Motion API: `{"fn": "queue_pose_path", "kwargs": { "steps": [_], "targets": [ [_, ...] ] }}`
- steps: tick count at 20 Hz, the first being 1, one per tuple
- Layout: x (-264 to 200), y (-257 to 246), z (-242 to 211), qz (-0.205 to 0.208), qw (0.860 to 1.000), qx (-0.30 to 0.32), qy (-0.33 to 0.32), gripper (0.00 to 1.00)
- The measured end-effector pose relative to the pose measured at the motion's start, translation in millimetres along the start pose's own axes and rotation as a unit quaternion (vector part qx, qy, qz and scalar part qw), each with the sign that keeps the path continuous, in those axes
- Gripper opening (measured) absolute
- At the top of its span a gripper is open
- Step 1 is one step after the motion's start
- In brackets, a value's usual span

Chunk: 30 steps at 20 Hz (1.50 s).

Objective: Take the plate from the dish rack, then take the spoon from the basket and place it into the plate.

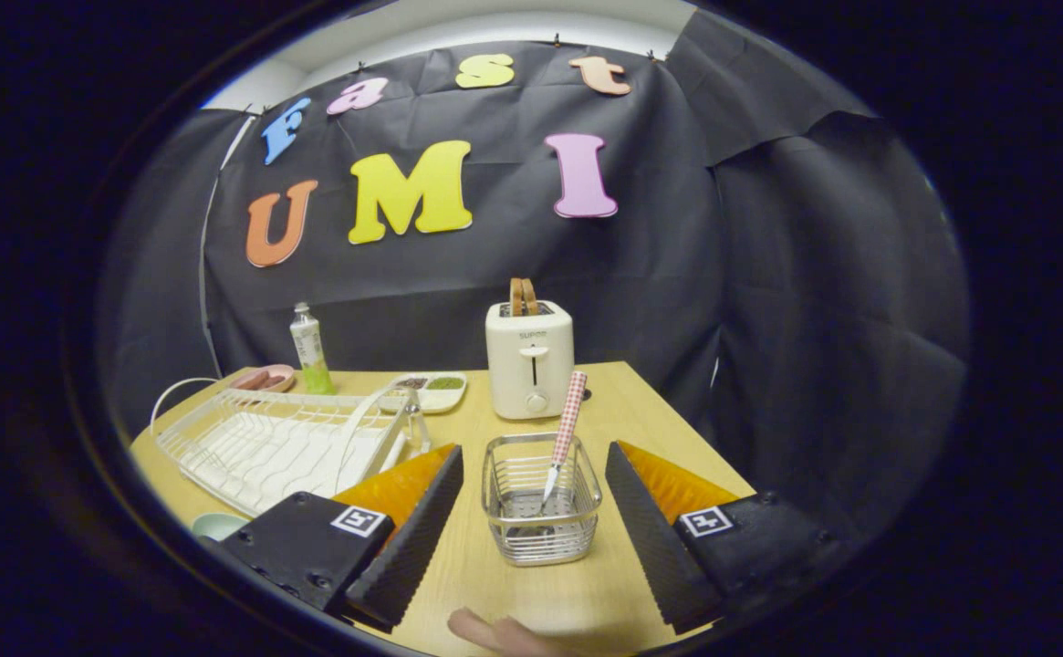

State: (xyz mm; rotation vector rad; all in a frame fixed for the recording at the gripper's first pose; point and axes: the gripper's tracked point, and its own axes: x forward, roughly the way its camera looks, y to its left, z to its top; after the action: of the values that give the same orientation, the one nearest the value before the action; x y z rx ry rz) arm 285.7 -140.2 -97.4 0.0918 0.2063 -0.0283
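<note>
A wire basket [540,538] stands on the wooden table between my fingers, nearer their bases than their tips. A spoon [567,420] with a pink checkered handle leans in it, handle up and tilted to the right, its lower end down inside the basket. My gripper [534,452] is open wide, one finger on each side of the basket, touching nothing. The white wire dish rack [266,443] lies left of the left finger, and I see no plate in it. A pale green plate edge [216,525] peeks out in front of the rack, mostly hidden by the left finger.
A white toaster [529,360] with bread in it stands beyond the basket. Further left at the back are a white tray [435,391], a green bottle [310,351] and a pink dish [265,377]. A person's fingertip [495,631] shows at the near table edge.
</note>
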Motion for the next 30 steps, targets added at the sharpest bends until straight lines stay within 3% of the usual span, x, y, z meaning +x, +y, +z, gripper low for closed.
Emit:
{"fn": "queue_pose_path", "kwargs": {
  "steps": [3, 8, 12, 14, 17, 20, 24, 30],
  "targets": [
    [28.0, -16.6, 15.6, -0.005, 0.999, 0.031, 0.016, 1.0],
    [63.7, -25.6, 22.1, -0.024, 0.999, -0.019, 0.031, 1.0],
    [86.0, -19.8, 20.0, -0.009, 0.998, 0.028, 0.047, 0.96],
    [95.6, -22.8, 10.3, -0.023, 0.998, 0.016, 0.063, 0.66],
    [88.9, -13.2, 16.1, 0.0, 0.997, 0.05, 0.051, 0.21],
    [80.9, -21.2, 28.3, -0.024, 0.999, 0.031, 0.024, 0.16],
    [59.6, -14.1, 58.9, -0.019, 0.999, 0.016, -0.024, 0.16],
    [-14.9, 16.3, 124.3, -0.01, 0.99, -0.008, -0.137, 0.16]
  ]
}}
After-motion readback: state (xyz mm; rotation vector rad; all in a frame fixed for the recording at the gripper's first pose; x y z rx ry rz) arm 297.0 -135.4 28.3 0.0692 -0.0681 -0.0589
